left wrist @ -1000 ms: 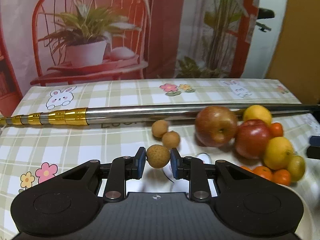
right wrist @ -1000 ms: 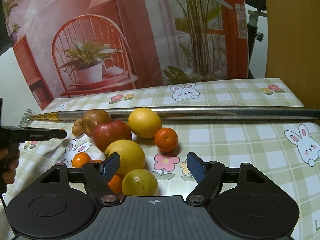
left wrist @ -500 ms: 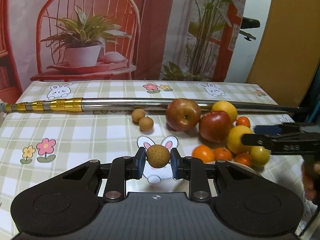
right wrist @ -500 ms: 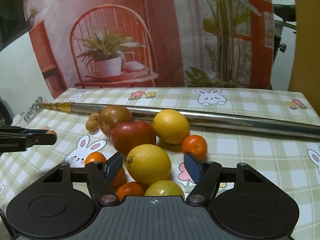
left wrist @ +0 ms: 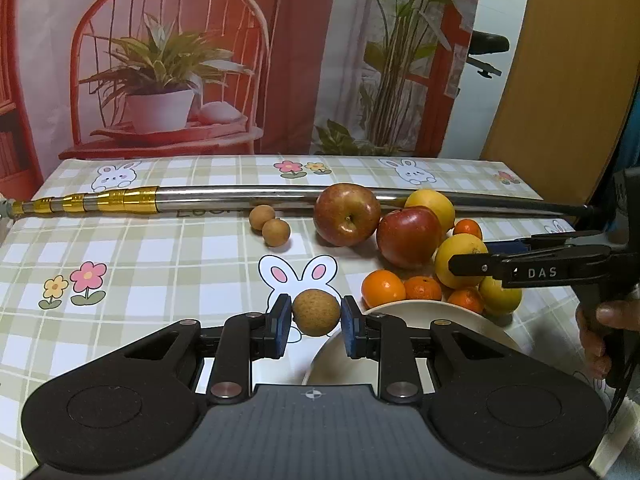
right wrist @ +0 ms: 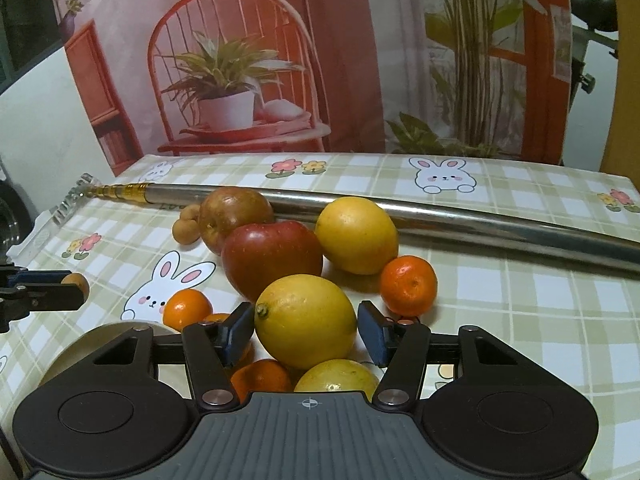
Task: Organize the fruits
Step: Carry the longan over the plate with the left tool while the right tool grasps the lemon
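From the left wrist, the left gripper (left wrist: 316, 318) squeezes a small brown fruit (left wrist: 316, 317) just over the edge of the white plate (left wrist: 452, 314). Move it over the plate, go low, then let go softly.

From the right wrist, the right gripper (right wrist: 306, 332) is closing around the lemon (right wrist: 306, 320), not pressing yet. Keep it in the middle so it can't roll.

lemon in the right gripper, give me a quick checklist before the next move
1. Lemon between right gripper pads: ok.
2. Pads pressing on the lemon: not ok, jaws closing, gaps at both sides.
3. Neighbouring fruit clear of the pads: not ok, a small orange sits close by the right pad.
4. Left gripper shut on the small brown fruit: ok.
5. Plate in view: ok.
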A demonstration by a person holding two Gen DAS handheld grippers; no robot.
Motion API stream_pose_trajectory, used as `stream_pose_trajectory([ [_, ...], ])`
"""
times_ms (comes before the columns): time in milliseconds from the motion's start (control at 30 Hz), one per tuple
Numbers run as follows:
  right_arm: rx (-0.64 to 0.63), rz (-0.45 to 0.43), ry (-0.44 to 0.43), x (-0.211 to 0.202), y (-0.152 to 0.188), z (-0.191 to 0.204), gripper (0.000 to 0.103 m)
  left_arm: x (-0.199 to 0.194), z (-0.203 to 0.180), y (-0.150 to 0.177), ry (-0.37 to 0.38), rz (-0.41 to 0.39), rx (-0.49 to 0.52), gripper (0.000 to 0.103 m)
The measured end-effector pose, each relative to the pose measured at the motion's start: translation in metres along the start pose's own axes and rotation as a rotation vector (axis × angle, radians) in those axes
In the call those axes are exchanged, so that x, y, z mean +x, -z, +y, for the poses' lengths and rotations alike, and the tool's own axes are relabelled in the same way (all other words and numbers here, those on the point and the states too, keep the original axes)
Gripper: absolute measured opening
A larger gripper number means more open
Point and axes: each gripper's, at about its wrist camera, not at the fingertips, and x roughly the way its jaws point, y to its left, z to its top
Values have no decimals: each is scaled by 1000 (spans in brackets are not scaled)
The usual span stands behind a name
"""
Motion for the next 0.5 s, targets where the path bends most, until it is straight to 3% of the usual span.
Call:
stream_pose_trajectory([
  [267,108,-32,1,-18,5,-20,52,-1,0,2,1,-1,-6,28],
  [500,120,-28,42,-23,7,-29,48,-2,0,4,4,-1,-18,28],
])
